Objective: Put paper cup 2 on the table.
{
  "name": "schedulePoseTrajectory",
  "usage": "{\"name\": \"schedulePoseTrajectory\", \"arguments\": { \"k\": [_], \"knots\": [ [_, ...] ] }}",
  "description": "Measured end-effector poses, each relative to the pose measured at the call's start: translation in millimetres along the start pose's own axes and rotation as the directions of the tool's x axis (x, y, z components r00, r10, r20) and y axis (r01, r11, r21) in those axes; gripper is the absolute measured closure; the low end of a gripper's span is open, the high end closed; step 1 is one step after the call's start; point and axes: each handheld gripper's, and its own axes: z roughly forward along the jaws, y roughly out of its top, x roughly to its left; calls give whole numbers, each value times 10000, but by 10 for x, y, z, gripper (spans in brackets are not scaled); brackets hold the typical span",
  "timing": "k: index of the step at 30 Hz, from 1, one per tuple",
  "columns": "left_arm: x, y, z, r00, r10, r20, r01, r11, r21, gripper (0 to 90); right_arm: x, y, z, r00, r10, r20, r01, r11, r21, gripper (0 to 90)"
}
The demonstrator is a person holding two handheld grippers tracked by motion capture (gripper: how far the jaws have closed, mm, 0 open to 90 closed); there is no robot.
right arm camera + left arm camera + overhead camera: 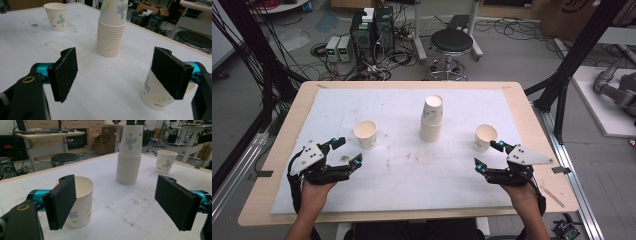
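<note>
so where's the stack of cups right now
In the high view the stack of cups stands upright mid-table toward the far edge, between the left cup and the right cup.

Left gripper [117,202] open, jaws wide apart, nothing between pads. Near cup [80,202] stood upright at 8 o'clock, just behind left pad, partly hidden by it; touching or not, unclear. Cup stack [128,157] rose at 12 o'clock, well apart from gripper. Far cup [165,161] stood at 2 o'clock, right of stack. White table [120,205] stained at centre. Stool [65,158] beyond table edge at 10 o'clock.
</note>
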Motion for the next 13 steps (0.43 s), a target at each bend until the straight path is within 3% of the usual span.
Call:
{"name": "schedulePoseTrajectory", "arguments": {
  "k": [13],
  "knots": [
    [56, -34, -1, 9997, -151, -192, 153, 9998, 96, 175, 6, -8, 11, 9999, -121, -28, 121, 9999, 25, 219]
  ]
}}
